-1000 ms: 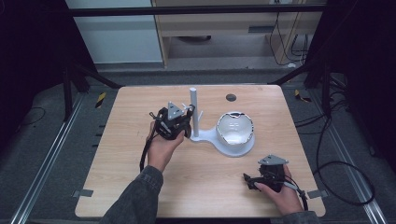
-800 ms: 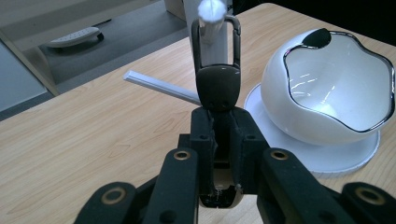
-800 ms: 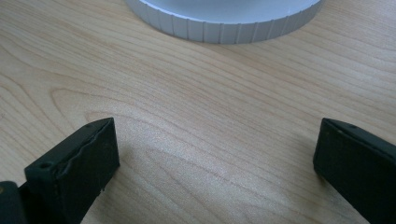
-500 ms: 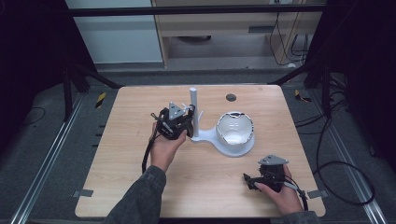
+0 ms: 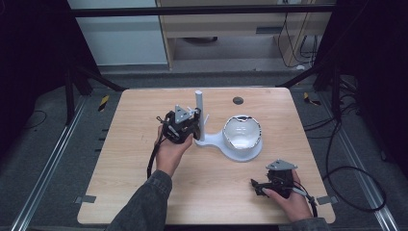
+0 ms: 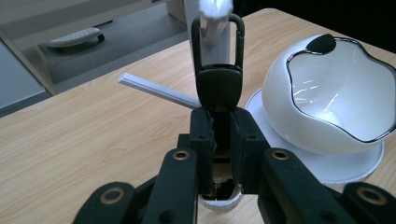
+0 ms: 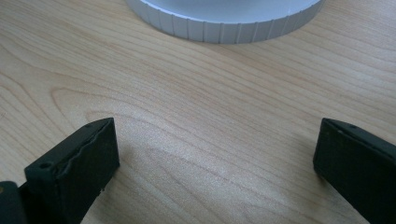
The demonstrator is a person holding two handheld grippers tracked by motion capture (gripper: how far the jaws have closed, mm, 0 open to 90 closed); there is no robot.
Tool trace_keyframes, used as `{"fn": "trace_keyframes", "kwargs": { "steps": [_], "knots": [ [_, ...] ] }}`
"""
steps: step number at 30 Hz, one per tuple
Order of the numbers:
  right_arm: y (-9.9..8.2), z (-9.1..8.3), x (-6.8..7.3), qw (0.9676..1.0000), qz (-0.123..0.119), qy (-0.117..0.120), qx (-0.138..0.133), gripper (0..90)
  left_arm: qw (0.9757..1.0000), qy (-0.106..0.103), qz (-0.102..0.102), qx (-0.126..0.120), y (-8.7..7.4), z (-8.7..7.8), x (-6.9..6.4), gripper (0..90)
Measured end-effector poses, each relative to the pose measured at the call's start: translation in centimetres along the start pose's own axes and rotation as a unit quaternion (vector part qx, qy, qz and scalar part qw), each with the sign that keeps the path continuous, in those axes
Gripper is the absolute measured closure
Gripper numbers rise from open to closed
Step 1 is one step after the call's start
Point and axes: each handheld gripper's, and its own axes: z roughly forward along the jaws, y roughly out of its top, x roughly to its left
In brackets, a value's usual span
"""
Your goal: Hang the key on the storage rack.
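A white stand (image 5: 199,108) with an upright post and thin side pegs (image 6: 159,91) stands mid-table. Its round base carries a white bowl (image 5: 242,134) with a dark wavy rim (image 6: 285,112). My left gripper (image 5: 191,127) is at the post, shut on a black clip (image 6: 218,79). The clip's loop reaches up around a white peg end (image 6: 215,9). The jaws press on the clip's body from both sides (image 6: 219,116). Near the front right corner my right gripper (image 5: 257,185) rests low over the bare wood, open with nothing between its fingers (image 7: 215,154).
The ribbed edge of the stand's round base (image 7: 224,18) lies just ahead of the right gripper. A small dark disc (image 5: 237,100) sits in the tabletop at the back. Metal frame bars and cables surround the wooden table (image 5: 120,168).
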Motion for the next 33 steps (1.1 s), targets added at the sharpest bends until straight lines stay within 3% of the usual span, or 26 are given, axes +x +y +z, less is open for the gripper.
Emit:
{"fn": "trace_keyframes", "kwargs": {
  "steps": [15, 33],
  "knots": [
    [0.0, 0.0, 0.0, 1.0, 0.0, 0.0, 0.0, 0.5, 0.9999, 0.006, 0.008, 0.005, -0.1, 0.1, 0.0, 78.0],
    [0.0, 0.0, 0.0, 1.0, 0.0, 0.0, 0.0, 0.5, 1.0, 0.008, 0.0, 0.0, -0.6, -1.1, 0.4, 73.5]
  ]
}}
